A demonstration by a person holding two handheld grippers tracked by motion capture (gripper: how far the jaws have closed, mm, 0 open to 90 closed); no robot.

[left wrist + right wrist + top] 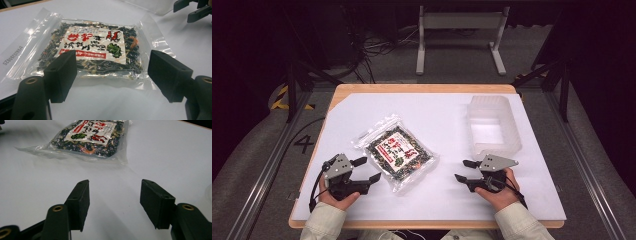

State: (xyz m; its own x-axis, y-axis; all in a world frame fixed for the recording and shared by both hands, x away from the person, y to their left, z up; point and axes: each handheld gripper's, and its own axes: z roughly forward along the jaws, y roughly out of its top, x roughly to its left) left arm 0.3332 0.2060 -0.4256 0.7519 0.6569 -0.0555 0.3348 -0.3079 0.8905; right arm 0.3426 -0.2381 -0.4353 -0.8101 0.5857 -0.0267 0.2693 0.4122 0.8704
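**Now: both sets of fingers parted, seaweed packet lying between them**

Plainly a reach in the making, nothing gripped yet. Left gripper [366,169] at about seven o'clock on the bench [362,210], fingers spread apart and empty, aimed toward two o'clock at the packet [396,152]. In the left gripper view, packet [95,50] directly ahead, at twelve o'clock, its near clear edge just beyond the fingers [62,75] and not between them. Right gripper [465,170] at about five o'clock on the bench, fingers likewise apart with nothing in them, pointing toward nine o'clock. From the right gripper view, packet [87,137] farther off, toward eleven o'clock, bare bench between it and the fingers [80,202].

Judged nearer: the left gripper, close to the packet's lower left edge; right gripper noticeably farther from its lower right corner.

Long axis of the packet running roughly from ten o'clock to four o'clock in the high view, lying flat at bench centre, a little left.

Looks: clear, crinkly film pouch with wide sealed margins, dark shredded contents, white label with red and green print. Thin, slippery edge, probably easiest pinched at a margin.

Translucent plastic tub [492,125] at two o'clock, well apart from the packet.
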